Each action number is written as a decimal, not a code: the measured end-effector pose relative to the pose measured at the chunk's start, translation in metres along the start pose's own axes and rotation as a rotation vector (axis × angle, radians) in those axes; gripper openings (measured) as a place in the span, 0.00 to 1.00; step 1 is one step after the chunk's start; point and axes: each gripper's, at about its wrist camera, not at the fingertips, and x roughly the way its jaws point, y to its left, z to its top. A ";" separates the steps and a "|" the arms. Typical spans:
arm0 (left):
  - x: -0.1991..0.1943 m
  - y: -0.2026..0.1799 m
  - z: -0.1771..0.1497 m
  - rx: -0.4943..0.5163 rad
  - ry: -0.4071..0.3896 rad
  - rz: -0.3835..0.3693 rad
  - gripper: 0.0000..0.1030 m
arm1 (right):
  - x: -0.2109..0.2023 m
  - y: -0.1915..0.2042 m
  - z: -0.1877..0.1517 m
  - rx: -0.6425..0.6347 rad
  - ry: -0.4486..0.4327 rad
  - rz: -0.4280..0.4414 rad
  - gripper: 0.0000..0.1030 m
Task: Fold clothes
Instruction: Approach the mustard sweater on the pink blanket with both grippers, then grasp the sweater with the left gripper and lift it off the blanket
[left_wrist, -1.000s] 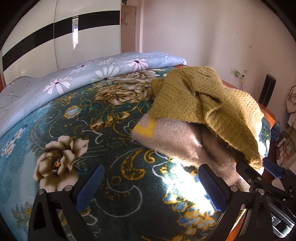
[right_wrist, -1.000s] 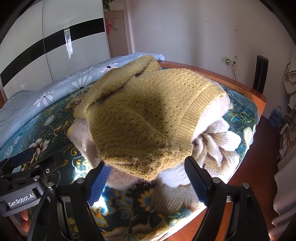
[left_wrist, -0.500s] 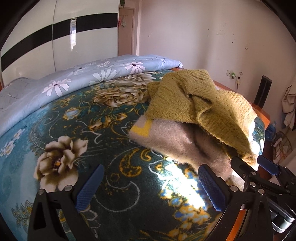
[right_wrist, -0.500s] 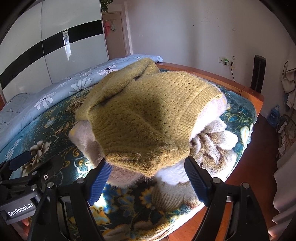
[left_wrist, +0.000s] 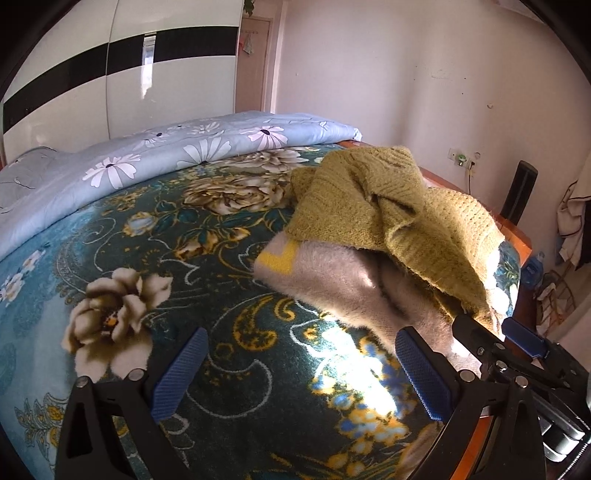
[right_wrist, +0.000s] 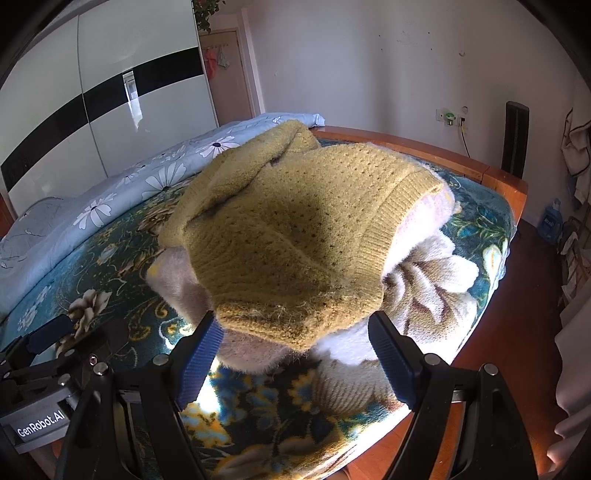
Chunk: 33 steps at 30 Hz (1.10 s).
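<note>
Nothing is folded yet. Your left gripper has its jaws spread wide over the bare blanket, holding nothing. At its 1 o'clock lies the pile: a rumpled mustard sweater on top of a fuzzy grey garment. Your right gripper is equally wide and empty, with the sweater's hem at 12 o'clock just ahead of its tips. Both garments still need spreading and folding.

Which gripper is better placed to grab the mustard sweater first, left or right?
Right. The right gripper is open, with the mustard sweater hem just ahead between its fingers. The left gripper is open over bare blanket, beside the pile.
</note>
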 end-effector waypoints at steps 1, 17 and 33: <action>0.000 -0.001 0.000 0.003 -0.002 -0.004 1.00 | 0.000 -0.001 0.000 0.008 0.000 0.005 0.79; 0.003 -0.006 0.003 0.043 0.004 -0.034 1.00 | 0.002 -0.005 -0.001 0.030 -0.004 0.037 0.79; 0.016 -0.002 0.012 0.034 0.055 -0.074 1.00 | 0.006 -0.010 -0.002 0.036 0.020 0.068 0.79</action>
